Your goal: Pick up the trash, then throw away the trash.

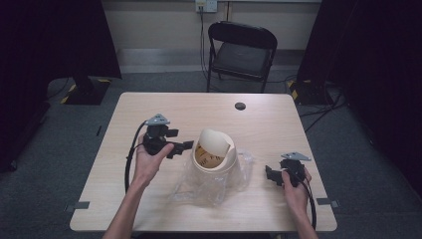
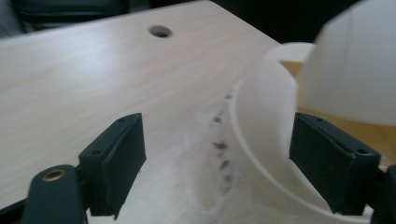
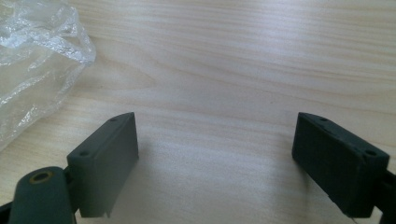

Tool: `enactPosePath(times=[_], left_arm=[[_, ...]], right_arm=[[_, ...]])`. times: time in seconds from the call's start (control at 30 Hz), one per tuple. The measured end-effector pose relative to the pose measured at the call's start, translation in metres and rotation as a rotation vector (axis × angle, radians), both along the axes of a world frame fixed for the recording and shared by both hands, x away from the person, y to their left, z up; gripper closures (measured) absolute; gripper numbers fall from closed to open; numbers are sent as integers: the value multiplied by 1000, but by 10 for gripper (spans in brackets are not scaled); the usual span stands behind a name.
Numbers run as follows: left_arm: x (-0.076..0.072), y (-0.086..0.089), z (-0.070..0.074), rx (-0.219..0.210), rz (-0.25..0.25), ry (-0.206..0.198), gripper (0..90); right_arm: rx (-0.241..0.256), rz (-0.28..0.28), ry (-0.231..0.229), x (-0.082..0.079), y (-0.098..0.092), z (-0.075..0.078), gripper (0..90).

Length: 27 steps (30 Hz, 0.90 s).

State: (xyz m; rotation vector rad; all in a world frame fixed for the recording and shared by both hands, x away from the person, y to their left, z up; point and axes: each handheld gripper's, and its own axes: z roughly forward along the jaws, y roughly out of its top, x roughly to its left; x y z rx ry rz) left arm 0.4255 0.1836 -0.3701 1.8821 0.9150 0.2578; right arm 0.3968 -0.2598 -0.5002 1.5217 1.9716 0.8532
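**Both grippers released, bin at table centre**

The left gripper (image 1: 185, 145) is held above the light wooden table (image 1: 149, 199) just left of the cream bin (image 1: 215, 159). Its jaws stand wide apart, released. In the left gripper view, the bin (image 2: 261, 140) rim wall sits between the two jaws, nearer the right-hand one, with neither jaw visibly pressing on it.

The bin stands upright near the table centre, its swing lid (image 1: 214, 140) tilted. Crumpled clear plastic (image 1: 199, 191) lies around the bin base, spreading toward the person's side.

The right gripper (image 1: 268, 174) is held to the right of the bin, well apart from it. Its jaws are spread wide, grasping nothing. The right gripper view shows bare table (image 3: 233, 70) between them, with the plastic (image 3: 37, 56) edge off to the upper left.
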Motion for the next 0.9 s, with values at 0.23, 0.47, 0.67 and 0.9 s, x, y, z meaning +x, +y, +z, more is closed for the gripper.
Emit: enactPosePath(times=[0.23, 0.47, 0.67, 0.9], left_arm=[[3, 31, -2, 14, 81, -4, 180], [6, 53, -22, 59, 153, 25, 171], [14, 71, -33, 78, 195, 55, 174], [26, 76, -42, 129, 218, 67, 179]], right_arm=[[0, 0, 0, 0, 0, 0, 137], [0, 0, 0, 0, 0, 0, 137], [0, 1, 0, 0, 0, 0, 137], [0, 1, 0, 0, 0, 0, 137]])
